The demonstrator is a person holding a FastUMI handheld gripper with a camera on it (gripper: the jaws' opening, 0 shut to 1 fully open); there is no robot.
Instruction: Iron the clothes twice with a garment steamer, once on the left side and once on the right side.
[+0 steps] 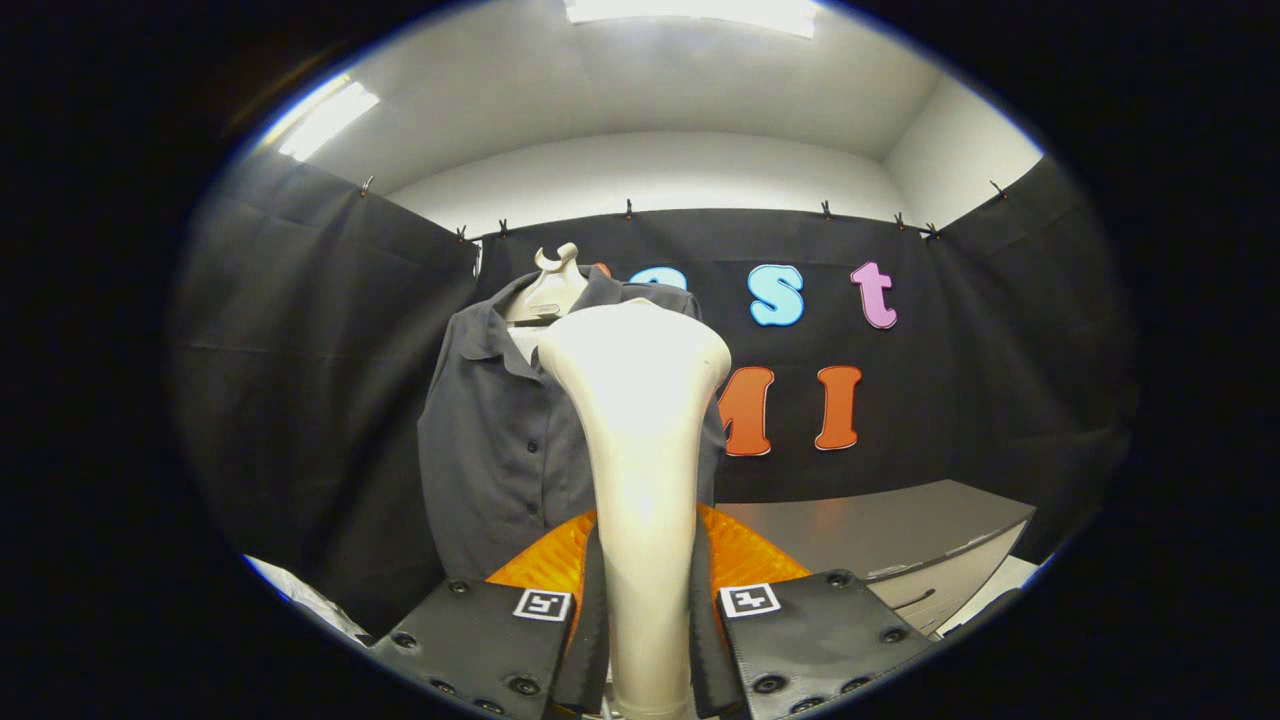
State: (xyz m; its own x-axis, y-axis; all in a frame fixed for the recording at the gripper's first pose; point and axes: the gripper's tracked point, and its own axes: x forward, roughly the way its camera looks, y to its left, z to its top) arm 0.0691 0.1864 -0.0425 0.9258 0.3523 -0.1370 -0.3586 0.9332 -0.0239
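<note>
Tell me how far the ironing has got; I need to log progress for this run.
Done: the claw is shut on the garment steamer, both fingers pressing its handle, so pickup is complete. In hand: the steamer is held upright, its head in front of the dark shirt on the hanger; whether they touch cannot be told. Left: nothing shows either pass finished, so the left and right strokes appear still to do.

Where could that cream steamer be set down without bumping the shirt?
The grey tabletop, beyond the fingers and beside the dark grey buttoned shirt, looks bare up to the black cloth wall. It is crowded around the shirt: the cream garment steamer, clamped in the gripper, stands right before it.
</note>
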